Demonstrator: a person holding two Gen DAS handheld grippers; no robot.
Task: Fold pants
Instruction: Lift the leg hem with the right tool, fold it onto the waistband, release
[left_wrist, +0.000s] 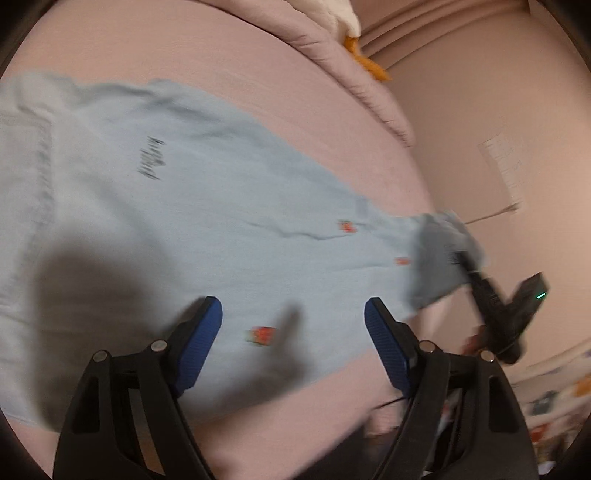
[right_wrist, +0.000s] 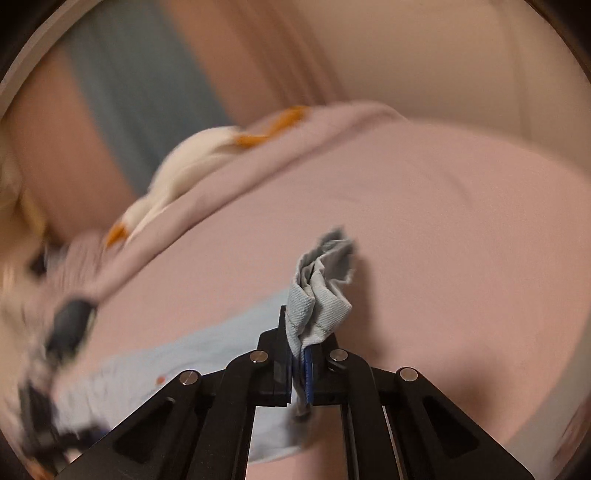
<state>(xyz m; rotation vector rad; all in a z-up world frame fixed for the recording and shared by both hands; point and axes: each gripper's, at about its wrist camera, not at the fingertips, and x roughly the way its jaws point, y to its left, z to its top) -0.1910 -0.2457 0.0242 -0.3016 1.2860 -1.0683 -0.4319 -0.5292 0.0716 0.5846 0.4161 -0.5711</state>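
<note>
Light blue pants (left_wrist: 177, 206) with small red prints and a dark script mark lie spread on a pink bed sheet (left_wrist: 229, 66). My left gripper (left_wrist: 293, 325) is open and empty, its blue pads just above the lower part of the pants. My right gripper (right_wrist: 301, 354) is shut on the bunched hem of a pant leg (right_wrist: 321, 291) and holds it lifted off the sheet. In the left wrist view the right gripper (left_wrist: 469, 266) shows at the right, pinching that hem (left_wrist: 439, 254). The view is motion-blurred.
A folded pink quilt (left_wrist: 354, 70) lies along the far side of the bed, with a white and orange plush toy (right_wrist: 192, 166) beside it. A pink wall (left_wrist: 498, 110) stands at the right. Patterned clutter (left_wrist: 554, 402) sits at the lower right.
</note>
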